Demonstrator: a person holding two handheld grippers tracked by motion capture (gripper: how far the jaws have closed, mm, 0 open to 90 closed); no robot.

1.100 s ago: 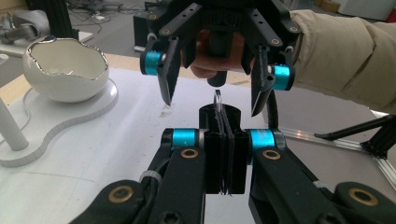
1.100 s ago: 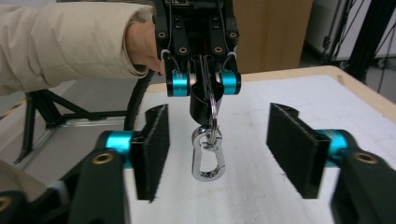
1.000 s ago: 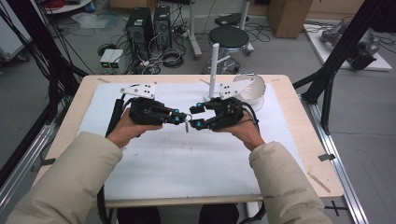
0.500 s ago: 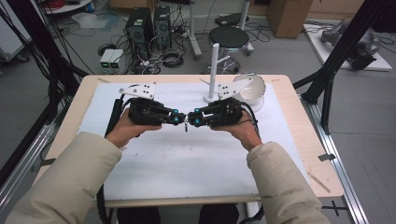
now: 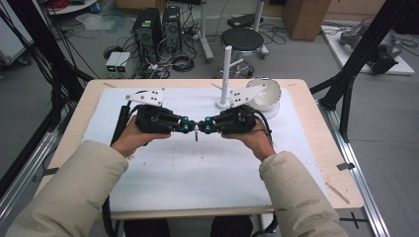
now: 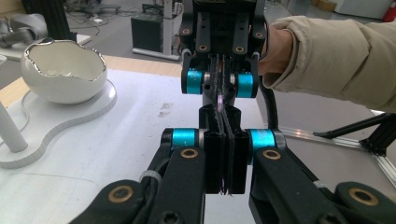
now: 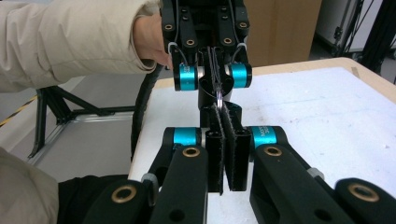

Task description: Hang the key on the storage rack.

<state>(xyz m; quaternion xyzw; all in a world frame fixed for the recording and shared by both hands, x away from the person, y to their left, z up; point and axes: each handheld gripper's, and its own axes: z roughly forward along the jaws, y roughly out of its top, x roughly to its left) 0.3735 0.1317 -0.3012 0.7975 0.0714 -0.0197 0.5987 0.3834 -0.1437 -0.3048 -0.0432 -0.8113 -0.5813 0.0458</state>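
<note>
My two grippers meet tip to tip above the middle of the white mat (image 5: 163, 173). A small thin silvery piece (image 5: 196, 134), ring-like as far as I can tell, sits where the tips meet and hangs a little below them. The left gripper (image 5: 189, 128) is shut on it; in the left gripper view a thin edge of it shows between the closed jaws (image 6: 226, 116). The right gripper (image 5: 203, 128) has just been closing and now stands shut on the same piece (image 7: 217, 99), its own tips (image 7: 228, 116) pressed together.
A white post on a flat white base (image 5: 227, 74) stands at the back of the mat. Beside it sits a white egg-shell bowl (image 5: 267, 96), also in the left gripper view (image 6: 63, 70). The wooden table edge (image 5: 326, 163) runs along the right.
The right hand has drawn in leftward until its tips meet the left gripper's. Its jaws have closed onto the small piece. The left hand has kept still.
</note>
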